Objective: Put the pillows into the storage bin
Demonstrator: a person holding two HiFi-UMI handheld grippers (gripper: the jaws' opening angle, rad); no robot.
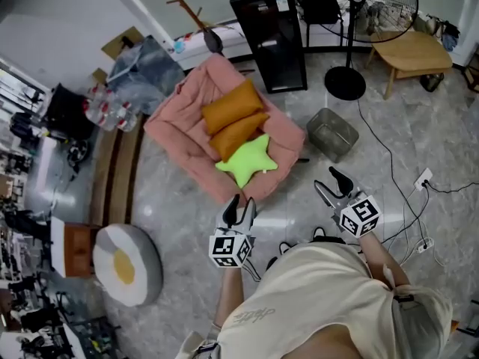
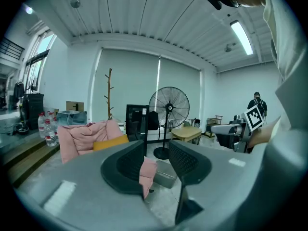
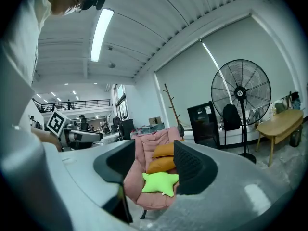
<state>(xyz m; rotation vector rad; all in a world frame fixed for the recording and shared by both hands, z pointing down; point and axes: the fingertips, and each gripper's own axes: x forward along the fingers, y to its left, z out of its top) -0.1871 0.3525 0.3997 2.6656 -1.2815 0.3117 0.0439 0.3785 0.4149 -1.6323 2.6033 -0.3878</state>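
Green star pillow (image 1: 247,163) first: poised near pink chair (image 1: 179,126), left hand-held gripper (image 1: 243,202) and right hand-held gripper (image 1: 327,179) gaping, empty; next reach, clamp, carry right to mesh storage bin (image 1: 329,146).

light: bright, even, from ceiling tube (image 2: 242,36) | shadows: soft | gripper views: fisheye-bent, dark corners | floor: faint glare

Pillows (image 1: 238,134) lying on a lounge chair (image 1: 179,126), storage bin (image 1: 331,133) sitting on the floor (image 1: 374,163) to its right, cabinet (image 1: 269,32) standing farther back.
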